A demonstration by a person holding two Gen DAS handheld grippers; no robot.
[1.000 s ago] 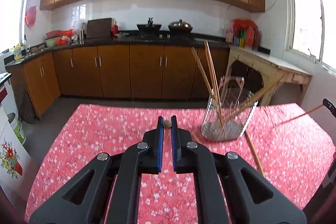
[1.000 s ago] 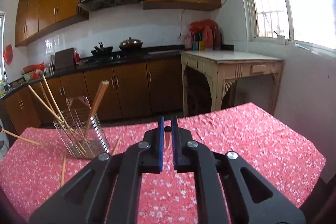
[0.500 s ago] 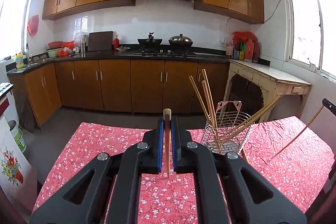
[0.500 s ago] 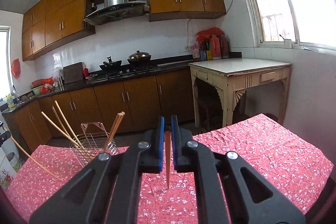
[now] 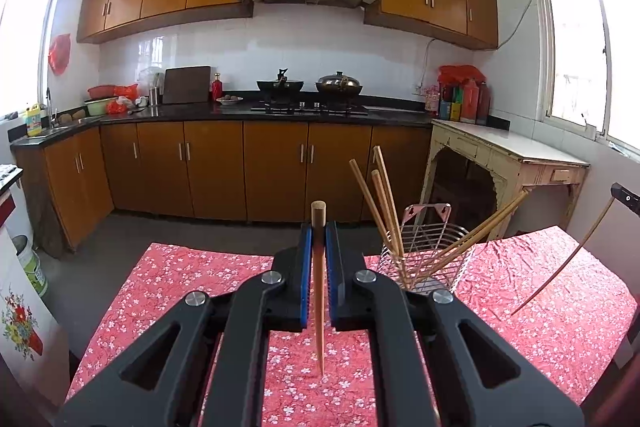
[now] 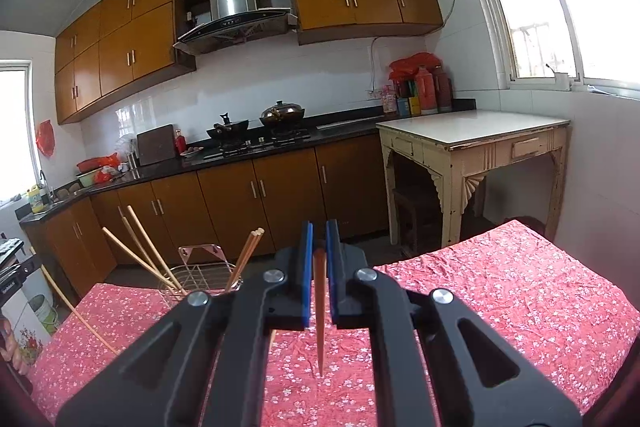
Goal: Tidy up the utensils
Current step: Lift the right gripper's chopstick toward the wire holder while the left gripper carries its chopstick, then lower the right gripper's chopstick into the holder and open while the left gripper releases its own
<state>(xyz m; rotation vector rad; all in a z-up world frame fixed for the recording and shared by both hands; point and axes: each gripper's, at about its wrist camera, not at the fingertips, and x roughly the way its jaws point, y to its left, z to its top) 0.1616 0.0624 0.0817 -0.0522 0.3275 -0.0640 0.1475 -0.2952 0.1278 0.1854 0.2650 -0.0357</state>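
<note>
Wooden kitchen cabinets line the back wall, and in front of them a table (image 5: 560, 339) under a red flowered cloth carries the work. On the left, the left gripper (image 5: 319, 259) has its blue pads pressed nearly together on a single chopstick (image 5: 318, 299), held upright with the blunt end above the jaws and the thin tip hanging clear over the cloth, which seems the right attitude for dropping it point-first into a holder. To its right stands the wire basket (image 5: 432, 259), with several chopsticks already leaning out of it against the rim. Farther right, the right gripper (image 6: 319, 263) is likewise closed on its own chopstick (image 6: 319, 315), tip down above the cloth, the basket well off to its left, so both sticks probably go there next.
</note>
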